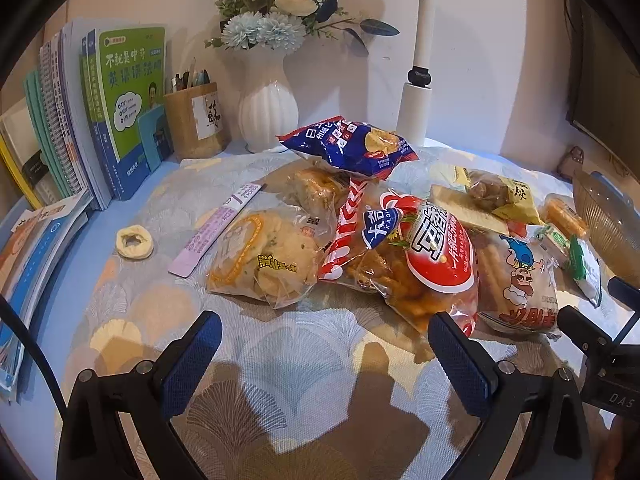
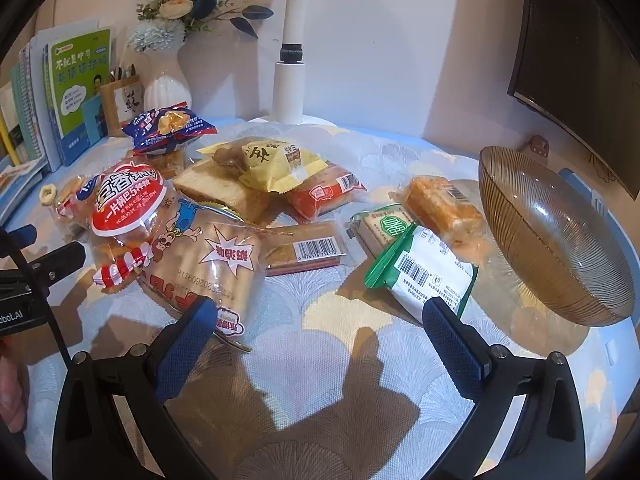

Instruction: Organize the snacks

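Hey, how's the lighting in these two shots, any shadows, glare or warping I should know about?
Left wrist view: soft warm light, the left claw throws dark shadows on the cloth, fisheye bends the books, corners black. Right wrist view: similar shadows under the right claw, glare on the bowl and wrappers.

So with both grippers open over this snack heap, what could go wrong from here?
1. The blue chip bag sits atop the pile; pulling a packet from under it could topple it toward the white vase.
2. The glass bowl looks tilted on its side, so dropping snacks in may roll it.
3. The right gripper is closest to the slick breadstick bag, which could slip from its fingers.
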Demonstrator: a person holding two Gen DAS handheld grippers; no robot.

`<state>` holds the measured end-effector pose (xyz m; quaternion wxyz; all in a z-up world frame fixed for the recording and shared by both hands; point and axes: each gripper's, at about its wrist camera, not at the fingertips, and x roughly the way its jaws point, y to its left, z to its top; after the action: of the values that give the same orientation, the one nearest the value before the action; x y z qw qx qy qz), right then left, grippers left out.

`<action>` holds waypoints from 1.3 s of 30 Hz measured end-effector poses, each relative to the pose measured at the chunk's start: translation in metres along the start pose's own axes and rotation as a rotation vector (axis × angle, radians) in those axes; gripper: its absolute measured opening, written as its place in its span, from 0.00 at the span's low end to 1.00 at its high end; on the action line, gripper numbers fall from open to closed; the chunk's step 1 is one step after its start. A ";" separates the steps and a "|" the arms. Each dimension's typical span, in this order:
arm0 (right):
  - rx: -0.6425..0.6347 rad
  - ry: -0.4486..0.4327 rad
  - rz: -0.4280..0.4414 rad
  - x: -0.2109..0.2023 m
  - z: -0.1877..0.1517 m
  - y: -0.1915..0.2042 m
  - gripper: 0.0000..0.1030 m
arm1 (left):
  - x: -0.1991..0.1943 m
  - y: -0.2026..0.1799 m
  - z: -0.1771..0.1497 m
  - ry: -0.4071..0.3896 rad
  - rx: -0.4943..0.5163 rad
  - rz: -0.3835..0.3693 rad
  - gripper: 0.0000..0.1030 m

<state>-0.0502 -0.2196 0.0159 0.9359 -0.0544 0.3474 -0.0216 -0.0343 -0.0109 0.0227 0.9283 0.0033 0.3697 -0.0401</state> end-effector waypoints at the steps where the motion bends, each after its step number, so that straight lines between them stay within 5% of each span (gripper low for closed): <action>1: -0.003 0.000 -0.002 0.000 0.000 0.000 1.00 | 0.000 -0.001 0.000 0.001 0.002 0.002 0.99; 39: -0.012 0.002 -0.005 0.001 -0.002 0.004 1.00 | 0.001 -0.002 0.000 0.005 0.008 0.006 0.99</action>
<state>-0.0507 -0.2162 0.0134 0.9352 -0.0608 0.3481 -0.0218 -0.0338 -0.0127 0.0220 0.9275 0.0082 0.3718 -0.0390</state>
